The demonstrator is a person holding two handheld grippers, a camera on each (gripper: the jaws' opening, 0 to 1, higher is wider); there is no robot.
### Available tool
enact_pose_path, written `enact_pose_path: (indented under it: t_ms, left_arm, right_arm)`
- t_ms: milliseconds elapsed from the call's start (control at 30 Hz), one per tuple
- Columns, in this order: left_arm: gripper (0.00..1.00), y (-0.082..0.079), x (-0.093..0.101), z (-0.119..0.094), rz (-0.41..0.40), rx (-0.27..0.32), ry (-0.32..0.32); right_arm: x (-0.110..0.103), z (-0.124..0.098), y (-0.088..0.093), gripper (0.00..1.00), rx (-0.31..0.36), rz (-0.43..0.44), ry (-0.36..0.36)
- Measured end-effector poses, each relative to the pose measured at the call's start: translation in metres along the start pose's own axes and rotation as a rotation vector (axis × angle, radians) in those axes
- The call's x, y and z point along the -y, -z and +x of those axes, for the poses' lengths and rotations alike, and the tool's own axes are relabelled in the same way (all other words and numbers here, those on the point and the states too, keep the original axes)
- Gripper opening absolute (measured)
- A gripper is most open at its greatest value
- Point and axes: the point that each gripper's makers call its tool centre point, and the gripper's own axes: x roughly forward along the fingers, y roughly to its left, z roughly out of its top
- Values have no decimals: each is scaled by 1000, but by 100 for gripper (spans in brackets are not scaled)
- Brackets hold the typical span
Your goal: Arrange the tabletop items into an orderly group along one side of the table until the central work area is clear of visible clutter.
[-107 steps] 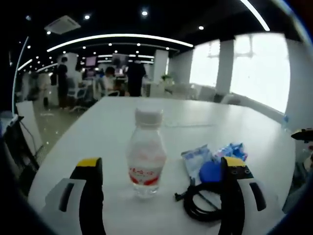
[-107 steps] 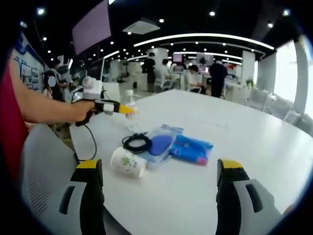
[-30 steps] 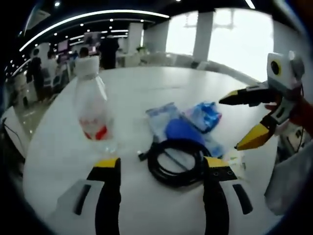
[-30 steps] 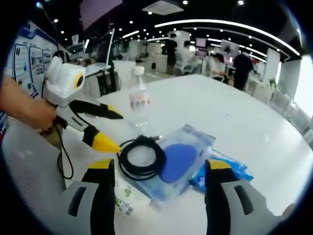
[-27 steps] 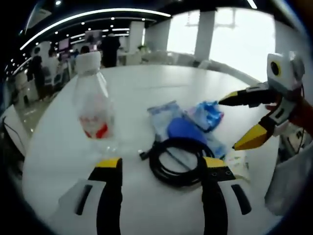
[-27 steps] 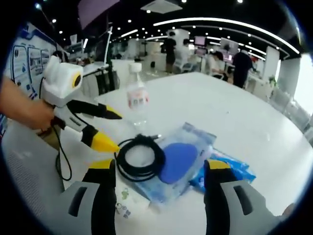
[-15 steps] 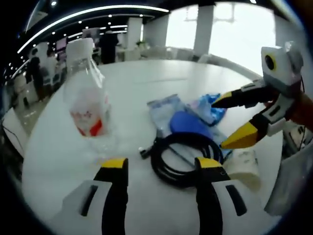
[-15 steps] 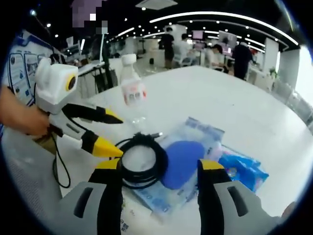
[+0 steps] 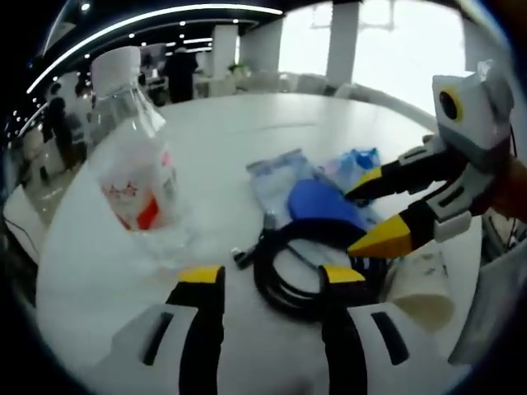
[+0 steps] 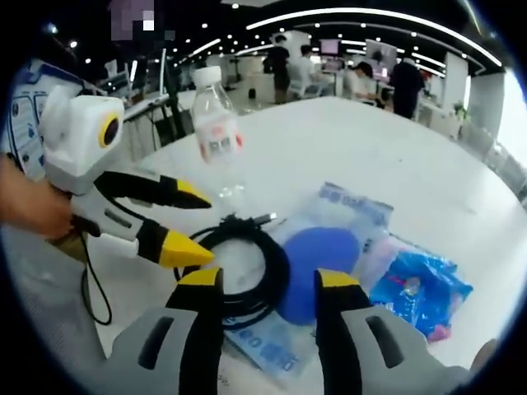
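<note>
- The coiled black cable lies on the white table, partly on the clear packet with the blue disc. In both views it sits just ahead of the jaws.
- Handling, as a judgement: the cable looks light and floppy, with some spring in the loops. It will likely sag or uncoil if you lift it by one strand. Pinch across several turns of the bundle at once, not the loose plug end.
- The packet under it looks thin and slick. Expect it to slide or come up with the cable.
- Your left gripper has its jaws partly apart, framing the near edge of the coil. Nothing is held; contact with the cable cannot be told.
- Your right gripper likewise has its jaws partly apart over the coil and packet, with nothing clamped between them.
- The two grippers converge on the same coil from opposite sides. Watch for the jaws clashing.
- The water bottle stands upright near the coil. It looks nearly empty, so probably light and easy to tip.
- The crinkled blue wrapper lies just beside the packet, and the paper cup lies on its side near the right gripper's jaws.
</note>
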Motion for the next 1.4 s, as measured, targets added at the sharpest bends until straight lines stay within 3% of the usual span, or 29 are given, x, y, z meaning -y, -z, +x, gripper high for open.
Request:
enact_pose_path:
  t_ms: [300, 1400]
  left_arm:
    - [39, 4, -1, 4, 6, -11, -7]
    - [22, 12, 2, 14, 10, -29, -24]
  right_arm:
    - [0, 5, 4, 33, -19, 31, -5]
    - [-5, 14, 13, 25, -63, 76, 7]
